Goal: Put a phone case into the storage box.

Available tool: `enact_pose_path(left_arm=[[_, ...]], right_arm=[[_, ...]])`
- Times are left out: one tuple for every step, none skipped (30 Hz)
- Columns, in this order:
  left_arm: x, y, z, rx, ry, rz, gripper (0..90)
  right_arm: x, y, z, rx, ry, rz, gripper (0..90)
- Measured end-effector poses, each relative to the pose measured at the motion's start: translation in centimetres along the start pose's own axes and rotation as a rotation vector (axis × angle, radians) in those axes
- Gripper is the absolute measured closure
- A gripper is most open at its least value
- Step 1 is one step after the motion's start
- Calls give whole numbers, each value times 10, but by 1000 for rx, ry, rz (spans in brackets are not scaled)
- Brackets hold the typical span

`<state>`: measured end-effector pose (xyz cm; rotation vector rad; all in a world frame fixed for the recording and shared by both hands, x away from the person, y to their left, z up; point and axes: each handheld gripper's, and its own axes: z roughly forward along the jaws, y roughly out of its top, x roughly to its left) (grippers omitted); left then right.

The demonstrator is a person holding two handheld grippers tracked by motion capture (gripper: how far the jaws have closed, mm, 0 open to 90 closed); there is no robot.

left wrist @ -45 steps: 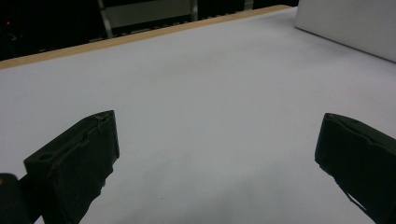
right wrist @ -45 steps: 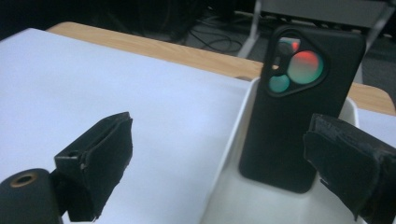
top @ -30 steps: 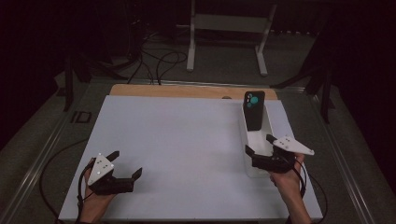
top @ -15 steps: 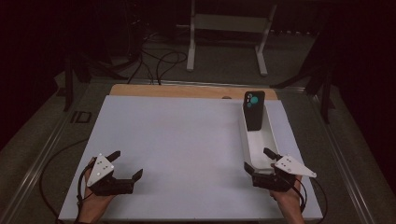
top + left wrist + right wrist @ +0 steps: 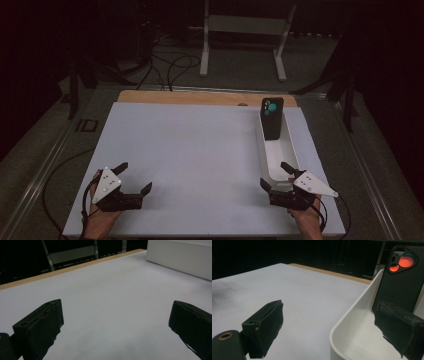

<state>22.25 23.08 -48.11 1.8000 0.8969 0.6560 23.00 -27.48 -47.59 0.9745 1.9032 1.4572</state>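
Note:
A dark phone [image 5: 272, 117] leans upright against the far end of a long white bin [image 5: 287, 150] on the right of the white table [image 5: 200, 150]. In the right gripper view the phone [image 5: 403, 277] stands in the bin [image 5: 354, 322], camera ring glowing orange. My right gripper [image 5: 278, 177] rests open at the bin's near end, its jaws straddling the near corner with nothing held. My left gripper [image 5: 134, 177] sits open on the table's near left, far from the bin. The left gripper view looks across bare table toward the bin [image 5: 180, 257].
A wooden strip [image 5: 205, 97] runs along the table's far edge. Beyond it stand a white metal stand [image 5: 245, 30] and loose cables [image 5: 165, 60] on the floor. A metal rail [image 5: 40, 170] lines the left side.
My right gripper has drawn back toward the near edge, away from the bin's middle to its near end. The left gripper has barely moved.

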Motion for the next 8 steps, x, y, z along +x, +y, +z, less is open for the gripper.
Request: enact_pose_path(left_arm=[[0,-1,1,1,-2,-1,1],[0,-1,2,4,0,-2,1],[0,-2,3,9,0,-2,1],[0,-2,3,13,1,-2,1],[-1,-2,4,15,4,0,1],[-1,-2,4,16,7,2,1],[-1,-2,4,16,7,2,1],[-1,-1,5,16,15,2,1]], right_arm=[[0,-1,1,-1,1,0,82],[0,-1,2,1,0,4,82],[0,-1,2,6,4,7,82],[1,-1,3,10,5,5,82],[1,-1,3,12,0,0,82],[2,-1,4,14,2,-6,81],[2,-1,4,14,2,-6,81],[3,0,4,17,2,-7,81]])
